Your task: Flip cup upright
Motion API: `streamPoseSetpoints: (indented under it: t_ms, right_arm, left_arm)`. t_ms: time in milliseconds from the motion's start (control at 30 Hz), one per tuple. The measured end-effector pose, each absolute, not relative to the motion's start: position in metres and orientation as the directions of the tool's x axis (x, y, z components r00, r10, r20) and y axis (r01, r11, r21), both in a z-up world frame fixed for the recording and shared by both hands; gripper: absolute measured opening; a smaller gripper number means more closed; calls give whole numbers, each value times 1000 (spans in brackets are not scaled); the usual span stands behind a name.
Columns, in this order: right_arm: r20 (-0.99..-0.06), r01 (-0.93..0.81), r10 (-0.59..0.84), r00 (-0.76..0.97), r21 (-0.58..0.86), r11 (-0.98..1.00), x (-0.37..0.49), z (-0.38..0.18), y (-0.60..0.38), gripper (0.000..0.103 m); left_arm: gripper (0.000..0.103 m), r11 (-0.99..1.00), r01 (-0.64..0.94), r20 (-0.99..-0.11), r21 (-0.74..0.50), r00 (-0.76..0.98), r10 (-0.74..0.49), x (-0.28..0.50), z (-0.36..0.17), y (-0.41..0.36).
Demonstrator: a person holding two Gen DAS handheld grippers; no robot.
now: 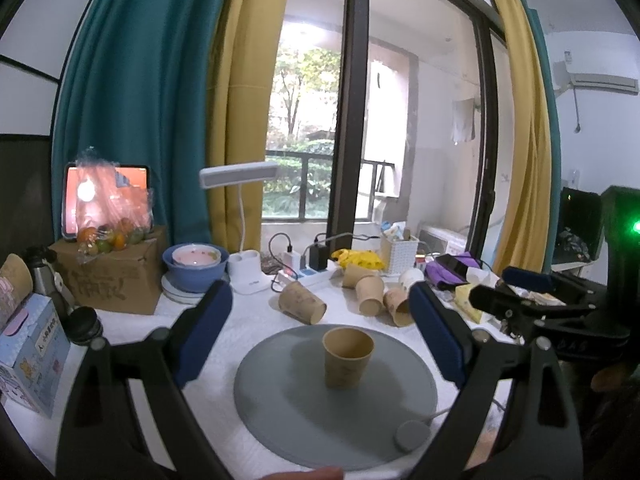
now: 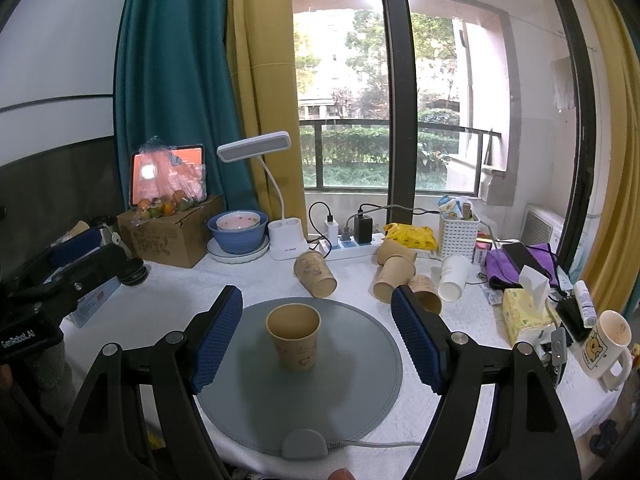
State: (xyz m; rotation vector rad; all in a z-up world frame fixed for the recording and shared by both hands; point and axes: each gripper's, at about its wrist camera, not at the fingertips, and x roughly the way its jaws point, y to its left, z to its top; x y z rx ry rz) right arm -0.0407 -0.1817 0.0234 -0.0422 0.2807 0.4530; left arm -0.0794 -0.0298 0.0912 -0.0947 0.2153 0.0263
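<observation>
White-clothed table (image 2: 472, 320), round grey mat (image 2: 352, 392), upright paper cup (image 2: 295, 338), window (image 2: 344, 96) behind

Left gripper (image 1: 320, 312) and right gripper (image 2: 318, 316) spread wide, empty

My left gripper (image 1: 320, 312) has black plastic arms, silver pivot screws and blue textured pads (image 1: 208, 332). My right gripper (image 2: 316, 320) matches it: black frame, ribbed blue pads (image 2: 218, 336), silver screws beside each pad.
</observation>
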Motion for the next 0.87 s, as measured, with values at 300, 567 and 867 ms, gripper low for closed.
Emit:
streamPoseSetpoints:
  t_ms: [300, 567, 867]
  right_arm:
    - [-280, -442, 429, 859, 19, 897, -46, 21, -179, 80]
    - [-282, -441, 428, 859, 19, 897, -45, 21, -179, 80]
    - [-296, -452, 439, 849, 24, 892, -45, 14, -175, 80]
  left_arm:
    - [91, 995, -37, -212, -96, 977, 16, -81, 91, -32]
    - [91, 994, -41, -214, -103, 977, 18, -80, 89, -33]
    - [91, 994, -22, -190, -103, 982, 2, -82, 79, -40]
